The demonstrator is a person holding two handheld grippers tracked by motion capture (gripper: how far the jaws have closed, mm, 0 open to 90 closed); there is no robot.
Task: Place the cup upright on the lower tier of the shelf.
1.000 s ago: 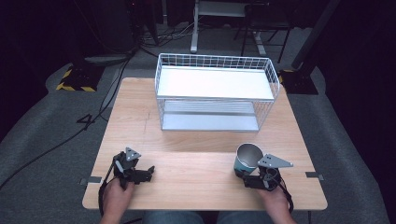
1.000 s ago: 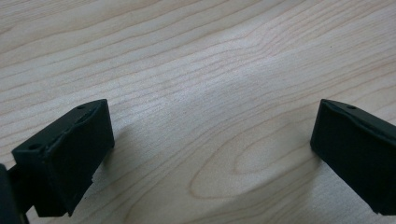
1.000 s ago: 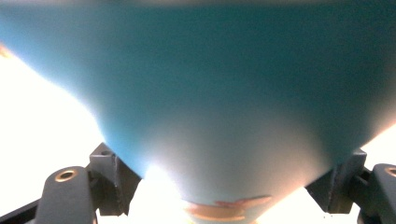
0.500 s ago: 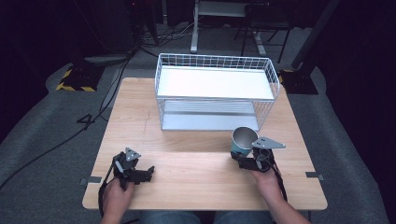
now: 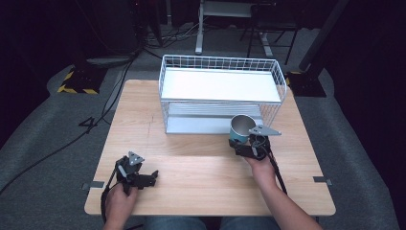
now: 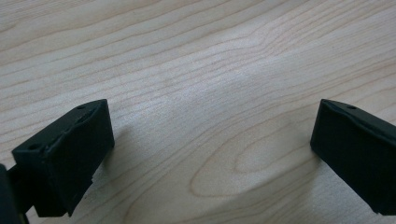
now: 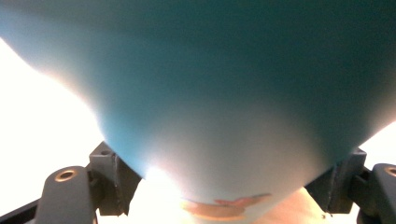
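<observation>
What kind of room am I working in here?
Likely a lab or recording studio: a lone wooden table on grey carpet, cables across the floor, hazard tape, dark stands behind. A wire rack sits on the table.

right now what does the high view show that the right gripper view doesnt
High view alone: the wooden table, the white wire rack at its far side, the left gripper resting open near the front edge, and the person's hand carrying the right gripper in front of the rack's lower shelf.

Right gripper view alone: the cup's teal wall close up between the two black jaws, with an orange mark low on it.

Both: the teal cup, clamped in the right gripper.
</observation>
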